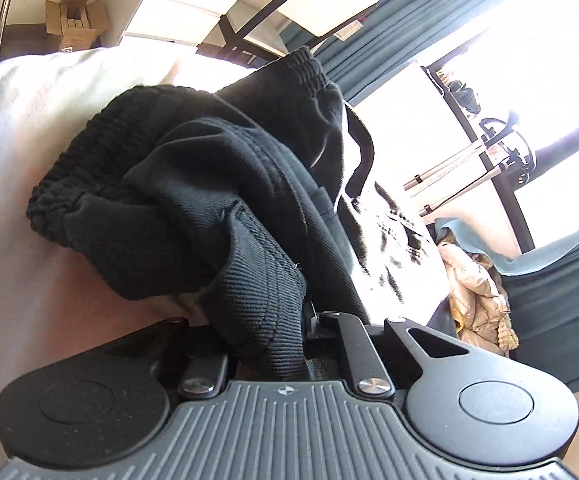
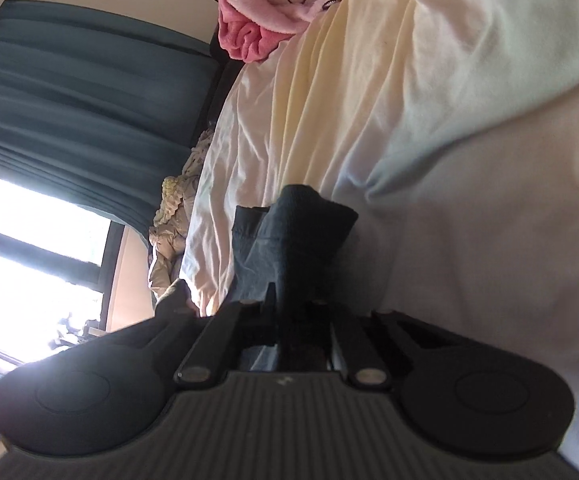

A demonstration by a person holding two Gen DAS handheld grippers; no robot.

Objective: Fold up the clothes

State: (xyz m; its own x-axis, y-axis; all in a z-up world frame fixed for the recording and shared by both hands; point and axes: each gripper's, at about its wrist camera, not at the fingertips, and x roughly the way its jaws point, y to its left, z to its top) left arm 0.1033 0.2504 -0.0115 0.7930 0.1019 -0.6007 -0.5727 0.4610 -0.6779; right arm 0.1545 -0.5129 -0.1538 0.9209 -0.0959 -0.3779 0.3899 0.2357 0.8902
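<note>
Your left gripper [image 1: 267, 344] is tilted, angled down, jaws clamped on the black garment [image 1: 193, 184] bunched over the cream bedsheet [image 1: 29, 120]. Your right gripper [image 2: 289, 320] is rolled sideways, clamped on dark cloth [image 2: 285, 240].

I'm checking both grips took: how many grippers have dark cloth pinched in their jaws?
2. The left gripper clamps the black garment bunched on the cream sheet; the right gripper clamps a dark fold.
</note>
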